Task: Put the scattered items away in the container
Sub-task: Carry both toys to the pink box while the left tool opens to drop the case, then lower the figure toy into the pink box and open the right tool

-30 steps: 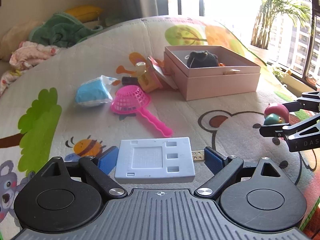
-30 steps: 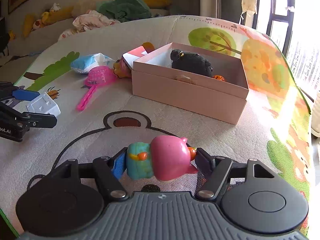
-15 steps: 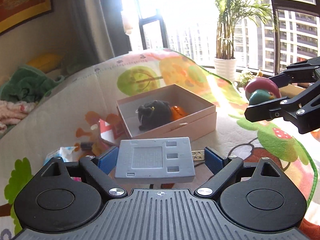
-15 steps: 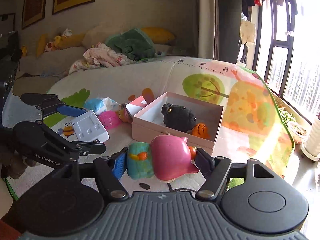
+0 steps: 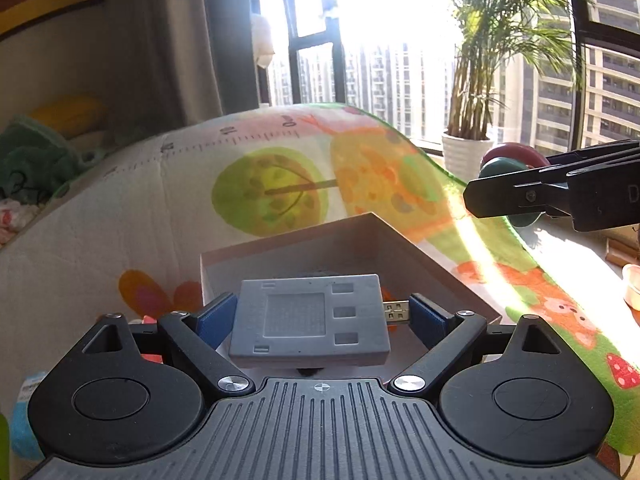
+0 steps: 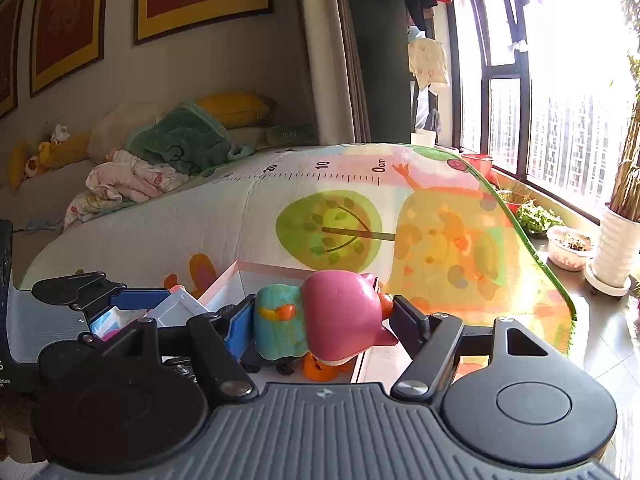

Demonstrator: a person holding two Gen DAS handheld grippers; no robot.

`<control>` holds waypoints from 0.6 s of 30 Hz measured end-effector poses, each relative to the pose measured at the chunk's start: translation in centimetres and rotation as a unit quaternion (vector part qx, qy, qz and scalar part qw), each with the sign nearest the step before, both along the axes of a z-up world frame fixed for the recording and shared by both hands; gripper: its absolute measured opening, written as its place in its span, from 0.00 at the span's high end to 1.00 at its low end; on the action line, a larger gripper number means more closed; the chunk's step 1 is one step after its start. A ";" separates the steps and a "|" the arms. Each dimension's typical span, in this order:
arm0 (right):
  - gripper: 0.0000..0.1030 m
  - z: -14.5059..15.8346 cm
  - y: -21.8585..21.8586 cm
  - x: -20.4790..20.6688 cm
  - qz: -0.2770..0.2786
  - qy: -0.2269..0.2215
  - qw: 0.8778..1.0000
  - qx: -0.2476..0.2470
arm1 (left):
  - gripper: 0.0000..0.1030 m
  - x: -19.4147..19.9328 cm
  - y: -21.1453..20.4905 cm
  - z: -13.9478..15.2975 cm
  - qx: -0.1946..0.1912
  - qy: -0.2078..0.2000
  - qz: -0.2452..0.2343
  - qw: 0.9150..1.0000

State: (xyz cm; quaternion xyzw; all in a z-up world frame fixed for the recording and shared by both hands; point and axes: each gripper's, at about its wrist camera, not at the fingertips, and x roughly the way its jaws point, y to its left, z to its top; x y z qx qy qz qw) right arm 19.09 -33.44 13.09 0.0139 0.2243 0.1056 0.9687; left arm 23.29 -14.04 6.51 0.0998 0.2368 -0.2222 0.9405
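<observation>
Grey module [image 5: 310,318] betw. L tool [image 5: 320,316] pads

A play mat [image 6: 280,216] printed with cartoon pictures covers the floor: a green tree, an orange shape, a ruler scale along its far edge and a strawberry near its green border. On it sits an open pink cardboard box [image 5: 416,248], one corner toward the window. To the box's left a blue packet [image 5: 20,416] lies on the mat, mostly hidden. At the mat's far left edge, crumpled pink clothes [image 6: 128,180] and a green towel [image 6: 180,140] are heaped.
</observation>
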 end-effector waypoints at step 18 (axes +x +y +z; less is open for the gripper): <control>0.25 -3.5 3.0 10.5 -0.006 0.040 0.999 -0.004 | 0.01 -5.3 9.7 -2.5 -0.017 0.047 0.080 0.996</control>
